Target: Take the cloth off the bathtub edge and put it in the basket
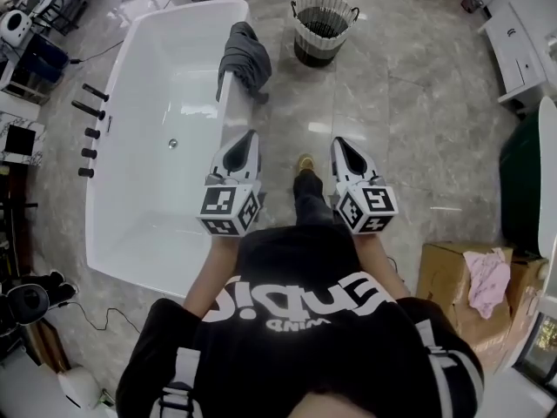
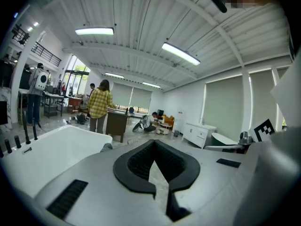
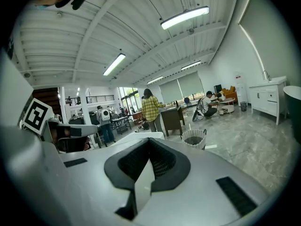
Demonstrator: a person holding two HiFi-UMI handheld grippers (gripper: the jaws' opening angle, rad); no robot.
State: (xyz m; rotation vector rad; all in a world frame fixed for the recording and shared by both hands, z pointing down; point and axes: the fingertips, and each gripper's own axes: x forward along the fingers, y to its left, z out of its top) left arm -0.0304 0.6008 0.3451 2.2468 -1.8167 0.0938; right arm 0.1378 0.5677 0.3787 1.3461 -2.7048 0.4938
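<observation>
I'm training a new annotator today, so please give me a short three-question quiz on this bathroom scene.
1. True or false: the grey cloth already lies in the basket.
2. Multiple choice: the left gripper and the right gripper are A) both shut and empty, B) both wide open, C) each clamped on a towel.
3. Fill in: the pink cloth lies on a cardboard ____.
Key: 1 false, it hangs over the bathtub edge; 2 A; 3 box.
</observation>
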